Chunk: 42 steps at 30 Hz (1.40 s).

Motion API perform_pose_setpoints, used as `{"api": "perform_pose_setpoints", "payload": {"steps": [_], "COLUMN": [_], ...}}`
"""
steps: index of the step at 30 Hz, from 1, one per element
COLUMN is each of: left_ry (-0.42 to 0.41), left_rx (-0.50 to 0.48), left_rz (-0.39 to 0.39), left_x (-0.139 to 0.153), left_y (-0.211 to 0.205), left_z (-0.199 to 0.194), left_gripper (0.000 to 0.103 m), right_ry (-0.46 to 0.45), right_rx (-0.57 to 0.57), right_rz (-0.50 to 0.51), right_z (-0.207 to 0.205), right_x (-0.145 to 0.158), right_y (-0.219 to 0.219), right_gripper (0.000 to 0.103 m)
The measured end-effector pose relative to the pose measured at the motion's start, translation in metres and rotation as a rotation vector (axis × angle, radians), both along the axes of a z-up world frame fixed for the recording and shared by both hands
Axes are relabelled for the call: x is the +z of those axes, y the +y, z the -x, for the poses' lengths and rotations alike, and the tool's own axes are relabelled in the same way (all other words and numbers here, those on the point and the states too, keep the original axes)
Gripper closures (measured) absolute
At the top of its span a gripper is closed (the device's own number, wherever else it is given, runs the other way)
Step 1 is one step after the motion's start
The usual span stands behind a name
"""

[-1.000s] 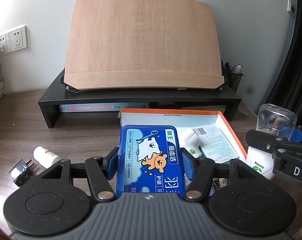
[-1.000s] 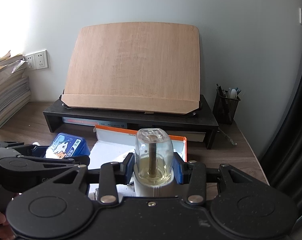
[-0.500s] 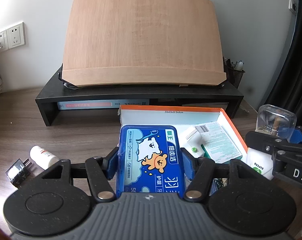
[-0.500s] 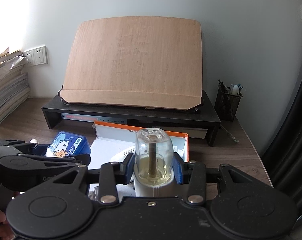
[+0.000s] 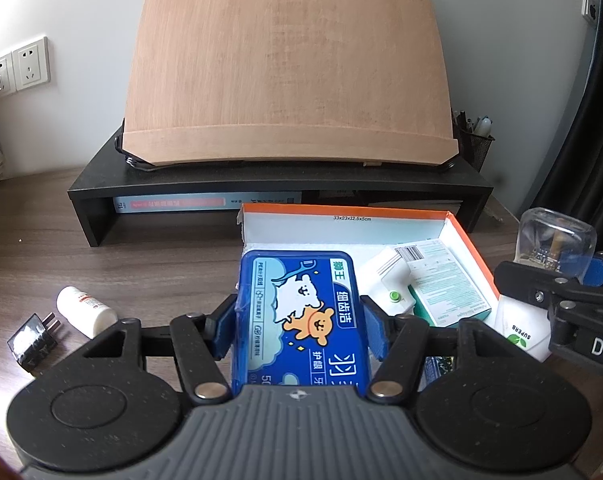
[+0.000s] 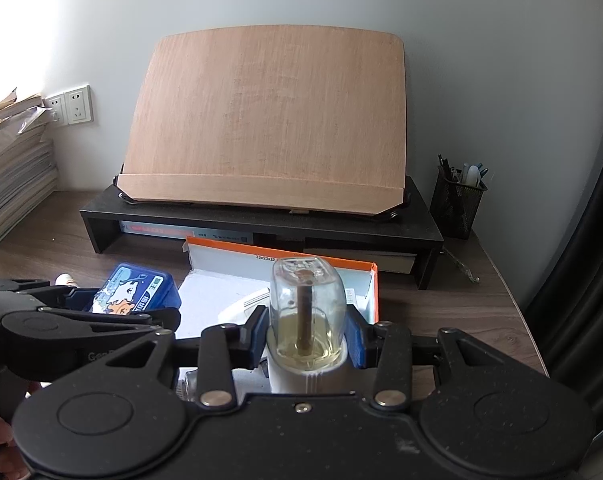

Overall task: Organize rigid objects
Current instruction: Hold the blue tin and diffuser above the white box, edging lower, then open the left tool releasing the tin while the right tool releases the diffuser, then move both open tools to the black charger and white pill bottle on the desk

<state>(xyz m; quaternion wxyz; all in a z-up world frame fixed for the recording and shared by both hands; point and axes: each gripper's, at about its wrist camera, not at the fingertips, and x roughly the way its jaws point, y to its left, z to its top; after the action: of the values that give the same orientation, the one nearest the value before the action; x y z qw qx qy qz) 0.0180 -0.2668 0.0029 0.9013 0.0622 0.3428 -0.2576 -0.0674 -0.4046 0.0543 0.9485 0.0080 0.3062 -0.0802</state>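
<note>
My left gripper (image 5: 299,330) is shut on a blue floss-pick box (image 5: 301,312) with a cartoon bear, held at the near left edge of an open white box with an orange rim (image 5: 461,228). My right gripper (image 6: 306,338) is shut on a bottle (image 6: 307,312) with a clear cap and white body, held above the same orange-rimmed box (image 6: 375,292). The bottle also shows in the left wrist view (image 5: 553,244), and the blue box in the right wrist view (image 6: 135,290). Inside the orange-rimmed box lie a white device (image 5: 385,276) and a green-and-white carton (image 5: 445,276).
A white pill bottle (image 5: 83,312) and a black plug adapter (image 5: 31,342) lie on the wooden desk at left. A black monitor riser (image 5: 281,188) with a wooden board (image 5: 289,68) stands behind. A mesh pen holder (image 6: 457,204) is at right, stacked books (image 6: 9,184) at left.
Both grippers have moved forward, toward the orange-rimmed box and the riser, each still holding its object.
</note>
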Motion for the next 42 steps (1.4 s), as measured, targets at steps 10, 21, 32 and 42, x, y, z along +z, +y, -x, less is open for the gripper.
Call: {"api": "perform_pose_setpoints", "payload": {"steps": [10,21,32,42], "left_ry": [0.008,0.039,0.085,0.071], "left_rx": [0.007,0.018,-0.020,-0.016], "left_rz": [-0.006,-0.020,-0.004,0.022], "left_x": [-0.004,-0.014,-0.029,-0.015], "left_y": [0.000,-0.002,-0.023,-0.010], "left_z": [-0.006,-0.023,-0.051,-0.040], "left_gripper": [0.040,0.040,0.040,0.030], "right_ry": [0.012,-0.047,-0.080,-0.088], "right_rx": [0.004,0.019,-0.062,-0.050], "right_rz": [0.000,0.057,0.056,0.055], "right_z": [-0.006,-0.011,0.005,0.008], "right_x": [-0.005,-0.002,0.006,0.011], "right_y": [0.001,0.009,-0.010,0.000], "right_gripper": [0.053,0.038,0.035,0.032]}}
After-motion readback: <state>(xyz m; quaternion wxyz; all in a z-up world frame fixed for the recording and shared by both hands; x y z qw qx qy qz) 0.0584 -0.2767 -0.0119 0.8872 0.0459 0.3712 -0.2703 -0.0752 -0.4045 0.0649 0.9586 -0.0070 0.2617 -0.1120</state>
